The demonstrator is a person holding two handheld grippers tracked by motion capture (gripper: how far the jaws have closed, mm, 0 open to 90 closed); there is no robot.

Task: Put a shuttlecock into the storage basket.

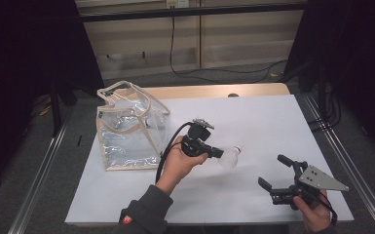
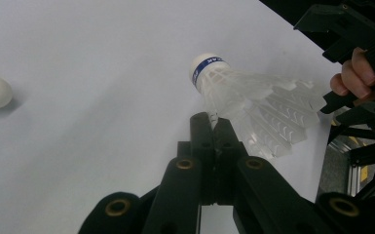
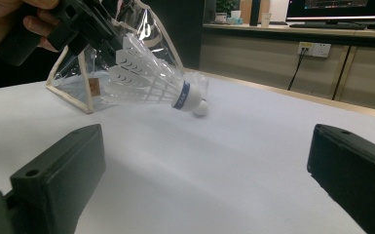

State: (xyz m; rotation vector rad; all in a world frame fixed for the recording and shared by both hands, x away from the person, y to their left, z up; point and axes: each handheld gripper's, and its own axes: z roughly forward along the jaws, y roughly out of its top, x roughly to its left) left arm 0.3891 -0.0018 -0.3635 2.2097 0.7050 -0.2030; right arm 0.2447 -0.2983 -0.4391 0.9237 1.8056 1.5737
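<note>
Clamping shuttlecock point(image 1: 230, 157) skirt, left gripper point(image 1: 218, 153); right gripper point(image 1: 274, 172) jaws apart; clear bag point(image 1: 126, 127) contents indiscernible.

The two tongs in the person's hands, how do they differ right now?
The left tongs are shut on the shuttlecock, pinching its feather skirt; the right tongs stand wide open with nothing between them. The left tongs hold their load just above the white table, towards the clear bag; the right tongs wait near the table's front corner. Both are black and hand-held.
</note>
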